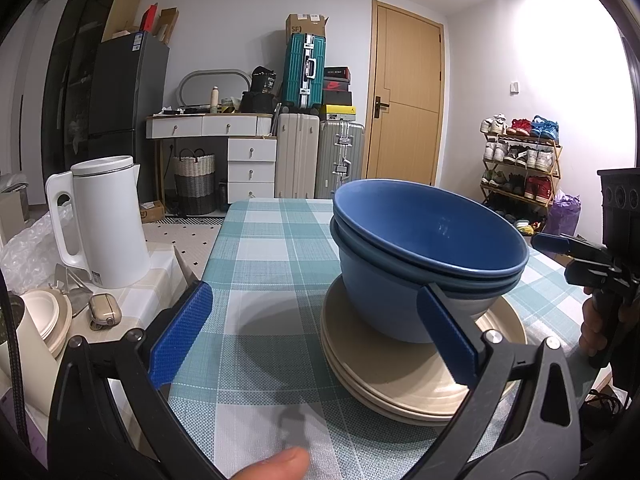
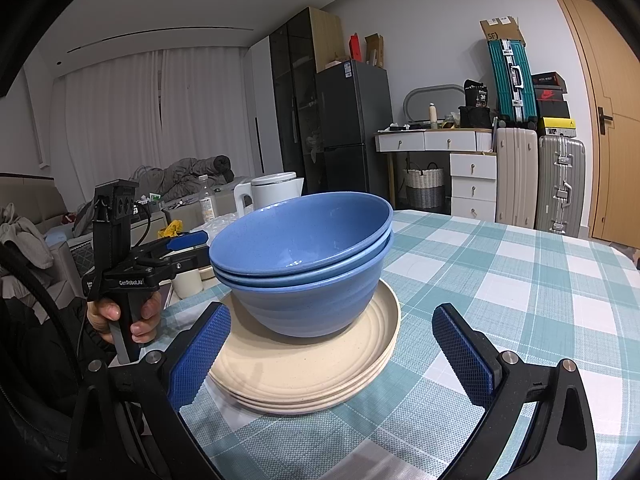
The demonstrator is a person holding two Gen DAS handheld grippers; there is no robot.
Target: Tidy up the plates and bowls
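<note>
3 blue bowls (image 2: 304,256) nested on plates (image 2: 304,376) — both grippers, left gripper (image 1: 316,336) & right gripper (image 2: 332,356), gaping, empty; back off w/o nudging.

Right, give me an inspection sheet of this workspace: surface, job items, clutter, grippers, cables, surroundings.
Surface: table under a teal checked cloth; no spills seen.
Job's things: three blue bowls nested, standing on a stack of cream plates.
Clutter: white kettle, small pouch and cream lidded container on the side surface to the left of the table.
Grippers: left gripper open, one finger in front of the bowls; right gripper open, facing the stack; neither holds anything.
Cables: black cable running by the person's hand.
Surroundings: suitcases, wooden door, shoe rack, fridge.
</note>
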